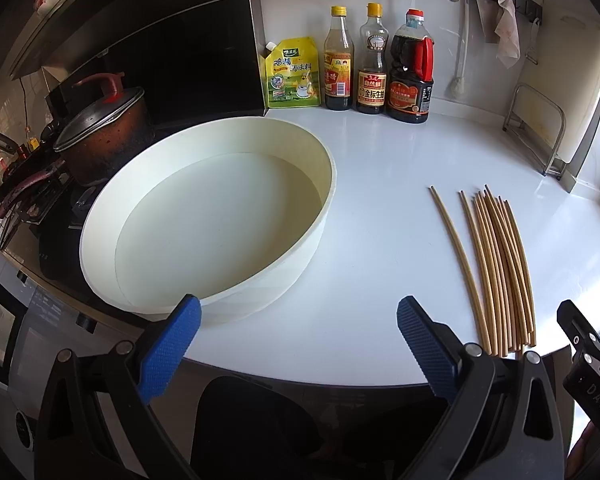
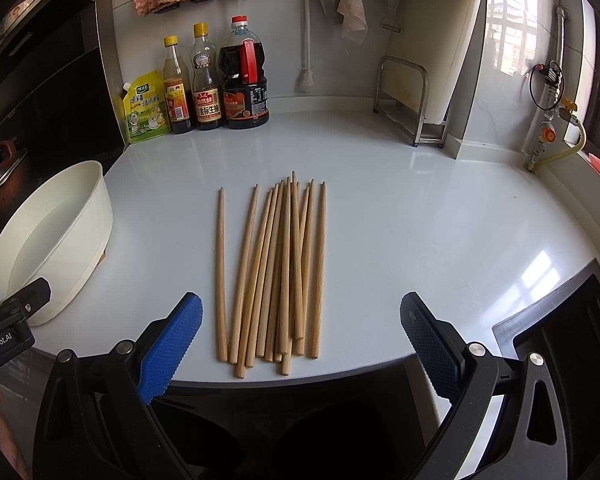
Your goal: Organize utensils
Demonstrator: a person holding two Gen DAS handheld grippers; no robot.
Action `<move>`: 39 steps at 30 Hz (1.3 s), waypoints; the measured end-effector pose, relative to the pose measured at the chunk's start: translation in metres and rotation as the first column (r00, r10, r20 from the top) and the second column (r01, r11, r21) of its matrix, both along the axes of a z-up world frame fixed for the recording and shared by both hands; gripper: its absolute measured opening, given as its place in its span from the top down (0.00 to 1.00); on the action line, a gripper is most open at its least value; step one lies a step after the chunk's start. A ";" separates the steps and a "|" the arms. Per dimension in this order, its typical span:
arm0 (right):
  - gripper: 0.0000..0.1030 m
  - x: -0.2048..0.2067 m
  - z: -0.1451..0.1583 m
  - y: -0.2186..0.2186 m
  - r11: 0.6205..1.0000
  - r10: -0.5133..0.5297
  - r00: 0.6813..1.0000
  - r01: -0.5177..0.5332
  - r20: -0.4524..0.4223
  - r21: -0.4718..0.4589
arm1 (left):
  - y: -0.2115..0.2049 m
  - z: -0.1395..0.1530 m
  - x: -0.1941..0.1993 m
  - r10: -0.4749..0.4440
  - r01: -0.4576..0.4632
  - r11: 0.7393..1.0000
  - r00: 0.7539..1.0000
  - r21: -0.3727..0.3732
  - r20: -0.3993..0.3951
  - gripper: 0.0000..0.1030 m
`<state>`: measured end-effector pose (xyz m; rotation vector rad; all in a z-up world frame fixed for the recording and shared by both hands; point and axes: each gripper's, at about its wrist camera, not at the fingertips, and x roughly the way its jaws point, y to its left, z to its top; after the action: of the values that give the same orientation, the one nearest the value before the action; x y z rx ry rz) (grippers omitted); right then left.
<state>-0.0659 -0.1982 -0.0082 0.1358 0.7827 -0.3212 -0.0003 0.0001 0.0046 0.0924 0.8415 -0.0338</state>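
Several wooden chopsticks (image 2: 276,272) lie side by side on the white counter (image 2: 400,208), thick ends toward me. My right gripper (image 2: 300,320) hovers open just in front of those thick ends, nothing between its blue pads. In the left wrist view the same chopsticks (image 1: 496,268) lie to the right. A large cream basin (image 1: 324,216) holding water stands on the counter's left side. My left gripper (image 1: 298,322) is open near the basin's front rim, empty. The basin (image 2: 96,216) also shows at the left of the right wrist view.
A yellow seasoning pouch (image 1: 294,74) and three sauce bottles (image 1: 374,64) line the back wall. A lidded pot (image 1: 104,132) sits on the stove at left. A metal rack (image 2: 412,100) with a cutting board stands at back right. A dark sink (image 2: 564,360) opens at the right.
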 end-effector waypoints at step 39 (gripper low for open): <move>0.08 0.001 0.001 -0.010 1.000 0.002 1.000 -0.002 -0.001 0.012 | -0.015 0.001 0.000 -0.029 0.029 0.999 1.000 -0.023 0.005 0.06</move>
<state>-0.0651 -0.2081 -0.0068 0.1456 0.7862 -0.3150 -0.0001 -0.0148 0.0056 0.0831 0.8349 -0.0702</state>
